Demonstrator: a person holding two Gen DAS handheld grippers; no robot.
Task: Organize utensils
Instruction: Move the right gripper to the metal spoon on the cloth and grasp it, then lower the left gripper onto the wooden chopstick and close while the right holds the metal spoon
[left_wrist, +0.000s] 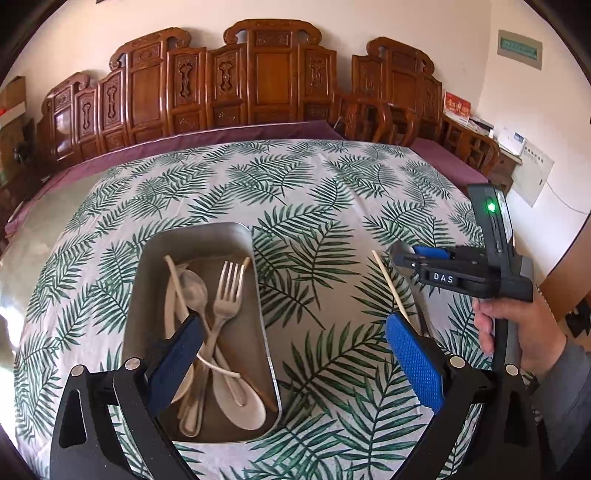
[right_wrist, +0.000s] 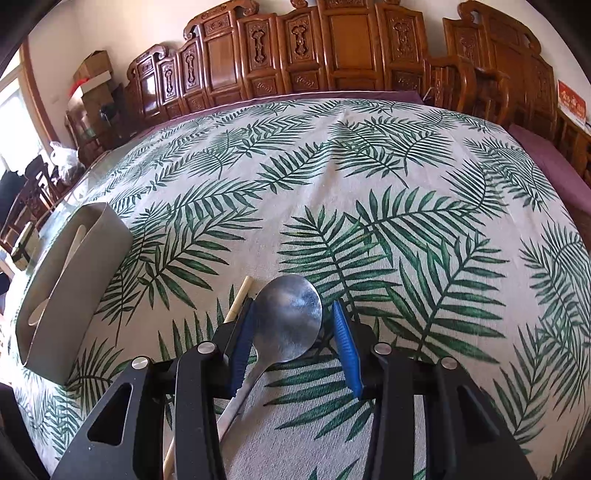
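Chopstick (right_wrist: 239, 301) lies just beside metal spoon (right_wrist: 290, 319), w/ tray (right_wrist: 74, 280) nearby.

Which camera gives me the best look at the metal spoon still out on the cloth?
The right wrist view: the metal spoon fills the middle, bowl between the open right gripper pads, handle running back beneath it beside a chopstick. The left wrist view shows only part of its bowl, mostly hidden behind that gripper.
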